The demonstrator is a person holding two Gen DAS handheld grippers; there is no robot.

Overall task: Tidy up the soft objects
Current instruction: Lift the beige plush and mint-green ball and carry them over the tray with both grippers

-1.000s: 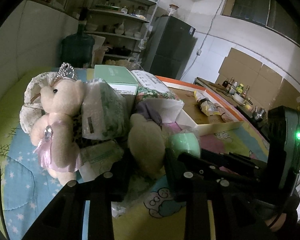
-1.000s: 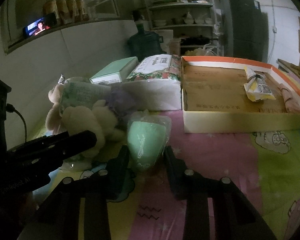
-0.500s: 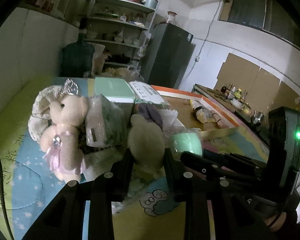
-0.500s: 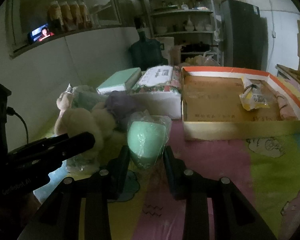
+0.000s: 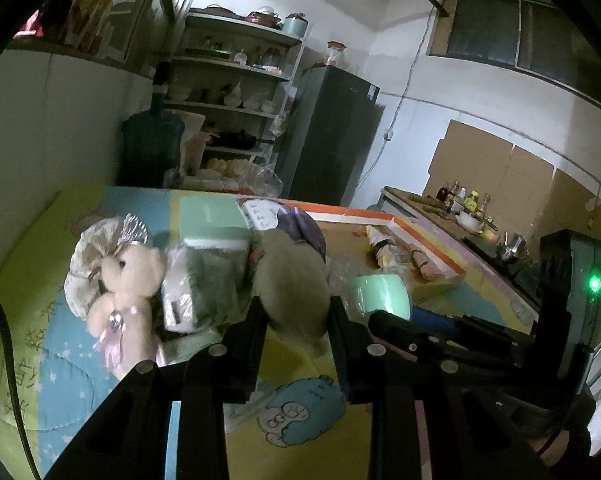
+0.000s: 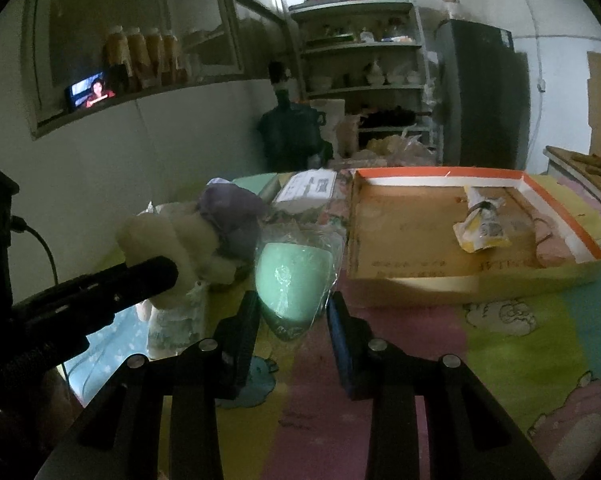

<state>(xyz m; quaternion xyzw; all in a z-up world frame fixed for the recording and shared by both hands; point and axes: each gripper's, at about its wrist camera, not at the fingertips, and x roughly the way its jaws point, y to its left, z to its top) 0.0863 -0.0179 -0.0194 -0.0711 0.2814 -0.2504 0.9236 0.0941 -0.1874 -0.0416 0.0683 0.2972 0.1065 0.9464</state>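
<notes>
Both grippers hold soft goods above the patterned bedspread (image 6: 500, 344).

We see the shallow cardboard box (image 6: 452, 284) lying open beyond, a yellow packet (image 6: 480, 232) inside; in front of us, the left gripper (image 5: 296, 316) pinches a beige plush toy (image 5: 292, 280) with a purple part on top, and just beside it the right gripper (image 6: 292, 312) clamps a mint-green object in clear wrap (image 6: 292, 280). A crowned teddy bear (image 5: 124, 280) and wrapped tissue packs (image 5: 196, 280) crowd the left, partly behind the plush.
</notes>
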